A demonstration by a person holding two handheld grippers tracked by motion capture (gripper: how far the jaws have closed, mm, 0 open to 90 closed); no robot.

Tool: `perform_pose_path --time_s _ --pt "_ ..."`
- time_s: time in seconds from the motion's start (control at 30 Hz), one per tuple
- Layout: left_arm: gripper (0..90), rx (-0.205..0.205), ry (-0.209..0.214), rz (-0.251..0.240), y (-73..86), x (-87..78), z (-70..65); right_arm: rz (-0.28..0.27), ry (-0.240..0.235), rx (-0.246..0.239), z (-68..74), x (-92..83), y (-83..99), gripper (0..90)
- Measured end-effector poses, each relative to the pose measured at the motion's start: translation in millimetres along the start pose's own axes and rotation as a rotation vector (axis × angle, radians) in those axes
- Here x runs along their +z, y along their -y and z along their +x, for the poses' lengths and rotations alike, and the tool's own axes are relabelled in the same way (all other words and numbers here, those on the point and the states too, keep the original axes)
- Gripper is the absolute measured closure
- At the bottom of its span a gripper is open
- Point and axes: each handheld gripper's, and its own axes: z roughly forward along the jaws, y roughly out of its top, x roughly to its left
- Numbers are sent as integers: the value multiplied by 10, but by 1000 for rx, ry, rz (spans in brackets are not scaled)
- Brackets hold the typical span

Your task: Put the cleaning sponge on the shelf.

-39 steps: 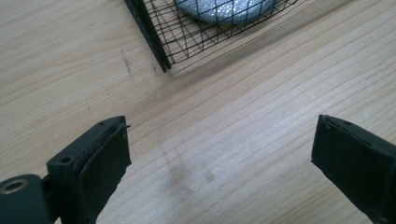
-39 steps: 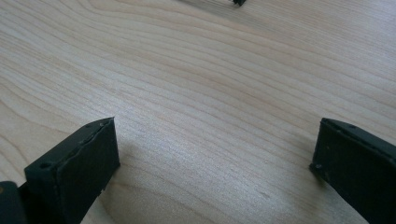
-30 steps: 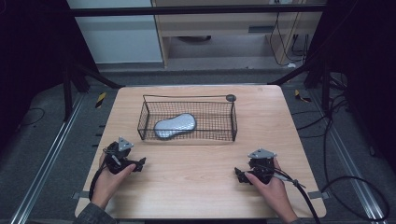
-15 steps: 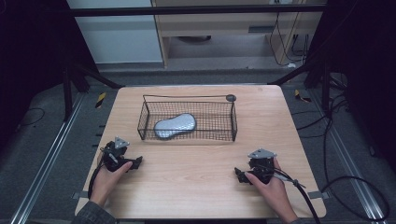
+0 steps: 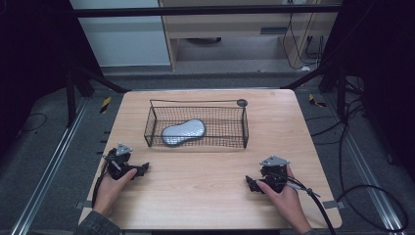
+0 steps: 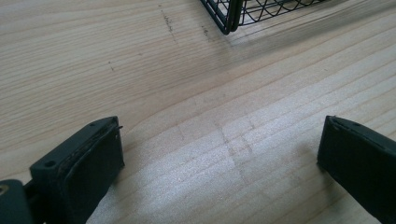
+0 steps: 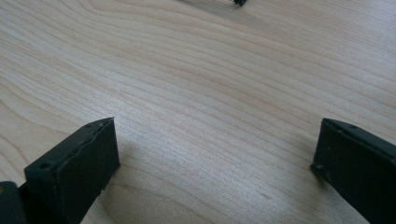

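Observation:
A black wire basket [image 5: 195, 102] stands at the middle of the wooden table [image 5: 205, 196] with a grey, pebble-shaped object [image 5: 183, 132] lying inside it. My left gripper [image 5: 141, 170] rests low on the table in front of the basket's left end, held by a hand. Its jaws have just been opening and stand wide apart over bare wood. In the left gripper view my left gripper [image 6: 219, 154] has a basket corner [image 6: 229, 18] ahead of it. My right gripper [image 5: 250, 183] lies near the front right, also open and empty. The right gripper view looks along my right gripper [image 7: 215, 158].
A small dark round knob [image 5: 242, 102] sits at the basket's far right corner. Dark frame bars and cables run along the floor around the table. Bare wood lies between the two hands and in front of the basket.
The left hand has come slightly nearer the table's front-left and settled lower. The right hand has not moved.

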Motion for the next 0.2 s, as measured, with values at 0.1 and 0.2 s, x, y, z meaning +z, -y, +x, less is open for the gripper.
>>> perform_pose_path --time_s 0.1,0.2 --pt "0 0 1 0 0 1 1 0 1 4 2 3 -4 4" --pt "0 0 1 0 -1 1 1 0 -3 7 -2 9 -14 4"
